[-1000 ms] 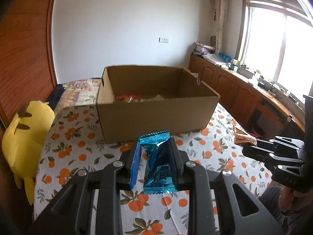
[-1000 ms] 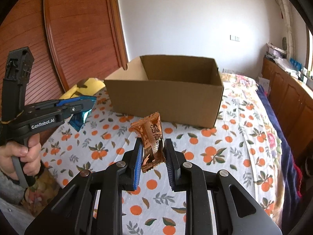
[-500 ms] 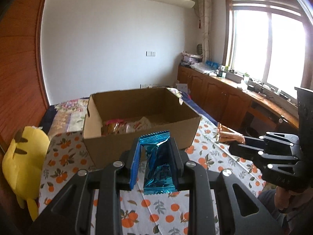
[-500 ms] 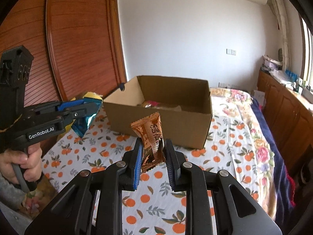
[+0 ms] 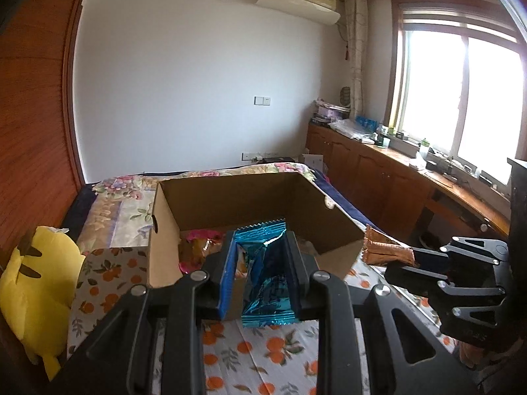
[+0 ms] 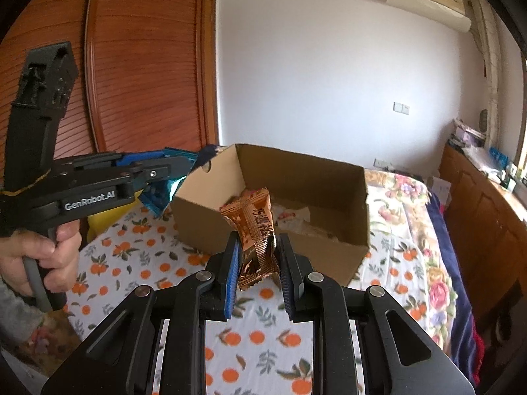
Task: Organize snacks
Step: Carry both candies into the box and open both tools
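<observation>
1. The left gripper [image 5: 260,263] is clamped on a blue foil snack packet [image 5: 267,279]. The packet stands upright between the fingers, long axis running away from the camera, its serrated top edge toward the cardboard box [image 5: 250,197].
2. The right gripper [image 6: 257,263] is clenched on an orange-brown snack packet [image 6: 255,230], also held on end, crimped top tilted slightly left, printed face toward the camera.
3. The box sits on the bed's orange-print sheet [image 5: 263,355], open side up, and both packets hover in the air at its near rim, above the sheet, not inside it.
4. A second ago both grippers were lower and farther back, with the box seen from the side. Now they are raised and closer, and the view looks down over the near wall onto the wrappers lying inside the box [image 5: 197,247].
5. Count: two grippers, one packet in each, one box. The wrappers inside are too jumbled to number.
6. A yellow plush toy [image 5: 36,283] lies at the sheet's left edge, beside the box.
7. The person's left hand [image 6: 36,256] grips the left tool's handle.
</observation>
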{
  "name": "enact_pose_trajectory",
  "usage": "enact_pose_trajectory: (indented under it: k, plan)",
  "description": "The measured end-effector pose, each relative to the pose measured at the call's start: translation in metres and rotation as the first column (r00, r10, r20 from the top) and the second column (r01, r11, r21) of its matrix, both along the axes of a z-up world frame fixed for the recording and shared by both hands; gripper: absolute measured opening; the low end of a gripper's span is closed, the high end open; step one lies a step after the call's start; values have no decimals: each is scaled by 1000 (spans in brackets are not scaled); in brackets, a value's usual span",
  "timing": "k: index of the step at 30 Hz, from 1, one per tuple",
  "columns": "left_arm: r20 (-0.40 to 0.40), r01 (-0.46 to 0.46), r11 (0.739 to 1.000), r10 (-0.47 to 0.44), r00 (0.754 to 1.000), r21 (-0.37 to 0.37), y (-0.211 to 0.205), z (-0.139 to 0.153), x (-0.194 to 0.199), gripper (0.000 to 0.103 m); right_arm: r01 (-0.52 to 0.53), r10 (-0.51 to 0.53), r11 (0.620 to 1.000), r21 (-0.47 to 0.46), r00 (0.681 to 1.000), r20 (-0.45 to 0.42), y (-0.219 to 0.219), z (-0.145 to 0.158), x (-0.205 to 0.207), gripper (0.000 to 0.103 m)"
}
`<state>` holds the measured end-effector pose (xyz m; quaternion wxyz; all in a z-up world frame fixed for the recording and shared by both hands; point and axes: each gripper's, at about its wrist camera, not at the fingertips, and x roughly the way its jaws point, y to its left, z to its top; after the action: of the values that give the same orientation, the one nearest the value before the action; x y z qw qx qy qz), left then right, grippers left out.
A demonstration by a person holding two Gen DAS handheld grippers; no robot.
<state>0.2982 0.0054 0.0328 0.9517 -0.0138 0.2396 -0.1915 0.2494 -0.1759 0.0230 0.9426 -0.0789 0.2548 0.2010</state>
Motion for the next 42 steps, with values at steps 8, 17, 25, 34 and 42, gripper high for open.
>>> enact_pose_trajectory:
  k: [8, 17, 25, 34, 42]
  plan:
    - [-48, -42, 999, 42, 998, 3, 8, -27, 57, 25, -22, 22, 1000, -4, 1000, -11, 9, -10, 55, 20]
    - [-80, -54, 999, 54, 995, 10, 4, -47, 96, 25, -24, 24, 1000, 10, 999, -47, 9, -28, 107, 20]
    - [-133, -75, 997, 79, 988, 34, -3, -65, 115, 25, -11, 12, 1000, 14, 997, -82, 4, -45, 136, 20]
    - [-155, -93, 994, 102, 983, 64, -11, -72, 120, 27, -15, 18, 1000, 26, 993, -116, 2, -53, 147, 21]
    - [-177, -93, 992, 106, 978, 84, -13, -71, 113, 39, -2, 5, 1000, 18, 991, -136, 4, -59, 149, 34]
